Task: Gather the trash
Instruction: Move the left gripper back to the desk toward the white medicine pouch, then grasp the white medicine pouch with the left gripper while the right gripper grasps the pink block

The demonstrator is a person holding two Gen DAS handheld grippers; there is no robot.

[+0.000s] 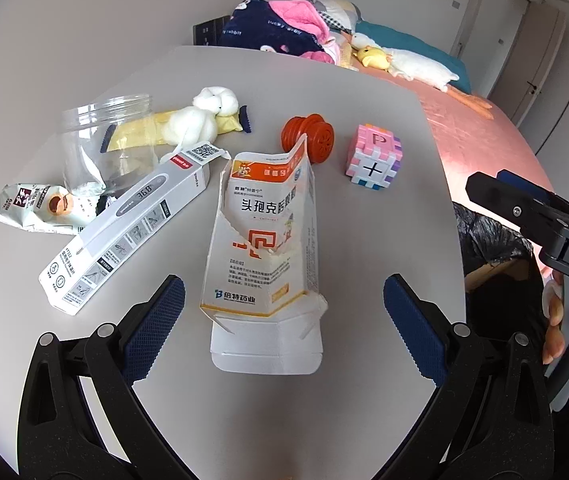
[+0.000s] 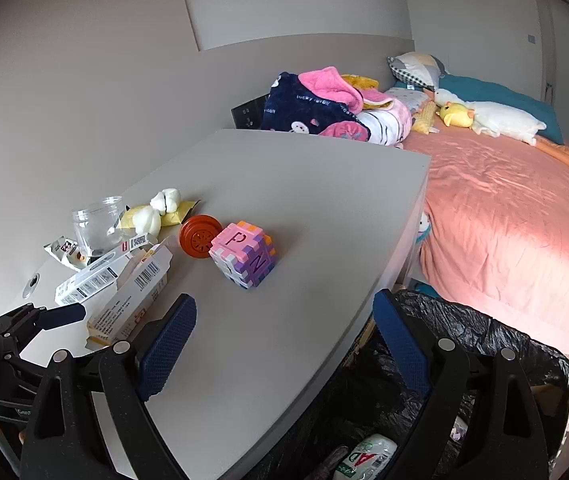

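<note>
The torn medicine box (image 1: 262, 240) is lying flat on the grey table (image 1: 324, 88), and I'm hanging my left gripper (image 1: 284, 300) right over its near end, jaws spread wide, the blue pads (image 1: 152, 320) standing either side of the carton and not touching it. Just left of it the thermometer box (image 1: 124, 232) is lying at a slant, its far end close to the medicine box's torn top. Further left a crumpled snack wrapper (image 1: 32, 208) is resting against a clear jar (image 1: 108, 144), with a yellow packet (image 1: 140, 132) and a white wad (image 1: 204, 116) behind. Beyond the medicine box a red spool (image 1: 312, 140) is sitting on its side, and to its right a pink block cube (image 1: 374, 158) is standing apart. My right gripper (image 2: 284, 336) is hovering over the table's near corner, jaws spread wide too, nothing between them; one finger is hanging over the table, the other over the black-lined bin (image 2: 464, 336) beside the table edge. Down in the bin a white bottle (image 2: 368, 456) is showing. Past the table, a pink bed (image 2: 504, 220) is carrying a heap of blankets (image 2: 324, 104) and a plush duck (image 2: 500, 120).
</note>
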